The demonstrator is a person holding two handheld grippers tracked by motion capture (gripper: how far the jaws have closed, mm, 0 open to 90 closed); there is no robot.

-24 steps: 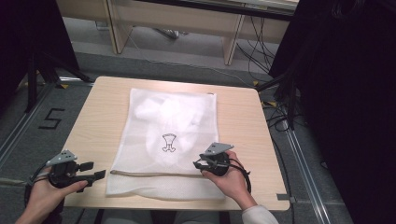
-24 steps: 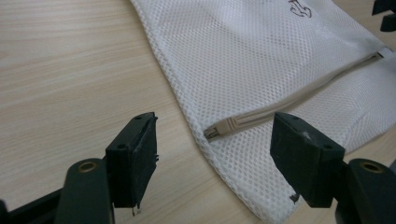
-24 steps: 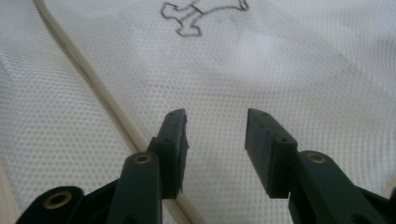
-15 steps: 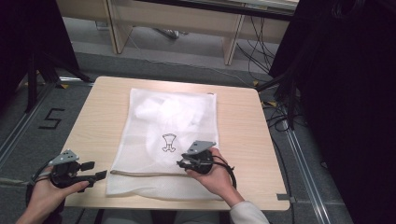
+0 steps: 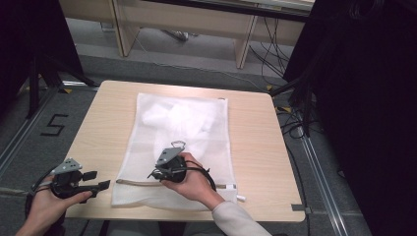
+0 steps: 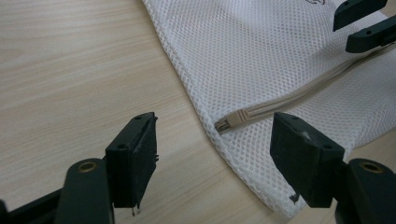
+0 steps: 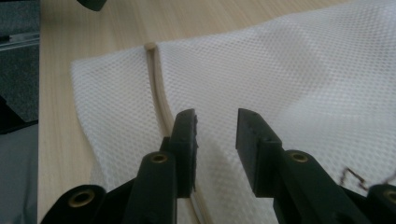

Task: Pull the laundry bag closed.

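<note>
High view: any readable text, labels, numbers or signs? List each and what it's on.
"5": dark numeral marked on the grey floor left of the table.
Small dark print on the white mesh bag: a motif too small to read as words or a brand.
No legible markings on either gripper or on the table.
</note>
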